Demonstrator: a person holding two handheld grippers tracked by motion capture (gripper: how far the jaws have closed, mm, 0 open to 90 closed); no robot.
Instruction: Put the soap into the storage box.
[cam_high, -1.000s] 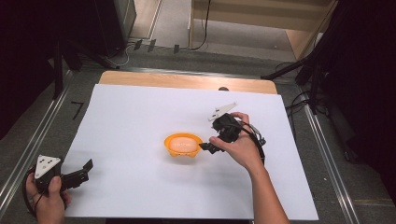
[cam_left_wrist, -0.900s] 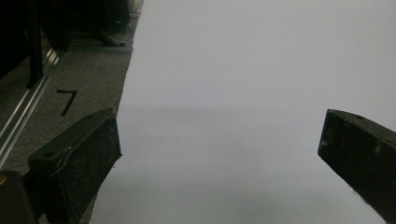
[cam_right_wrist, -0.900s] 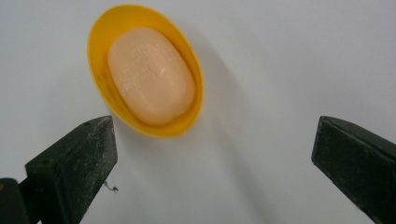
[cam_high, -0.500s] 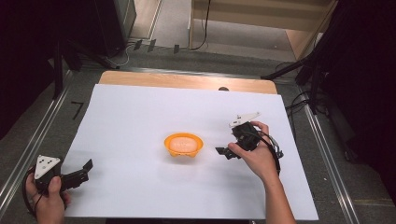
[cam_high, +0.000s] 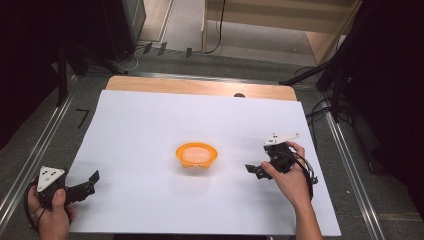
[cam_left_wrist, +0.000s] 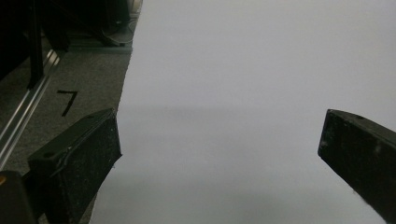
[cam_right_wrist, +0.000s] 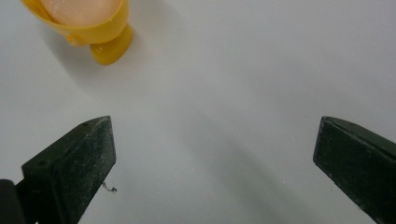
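Note:
An orange bowl (cam_high: 196, 154) with a pale pink filling stands near the middle of the white sheet (cam_high: 150, 125). My right gripper (cam_high: 254, 170) rests on the sheet to the bowl's right, apart from it, jaws wide open and empty. In the right gripper view the bowl (cam_right_wrist: 88, 23) sits at the upper left, beyond the left jaw, and the right gripper (cam_right_wrist: 215, 163) frames bare sheet. My left gripper (cam_high: 90, 182) lies at the sheet's front left corner, open and empty. Through the left gripper (cam_left_wrist: 219, 154) I see the white sheet and its left edge.
The sheet covers a wooden table whose far edge (cam_high: 200, 87) shows. Grey floor with a black "7" mark (cam_left_wrist: 67, 101) and a metal rail (cam_high: 30, 160) lie to the left. Dark stands and cables (cam_high: 320, 110) crowd the far right.
My right gripper has drawn back from the bowl's right rim, rightward and toward the front, leaving the bowl standing alone. The left gripper has stayed put.

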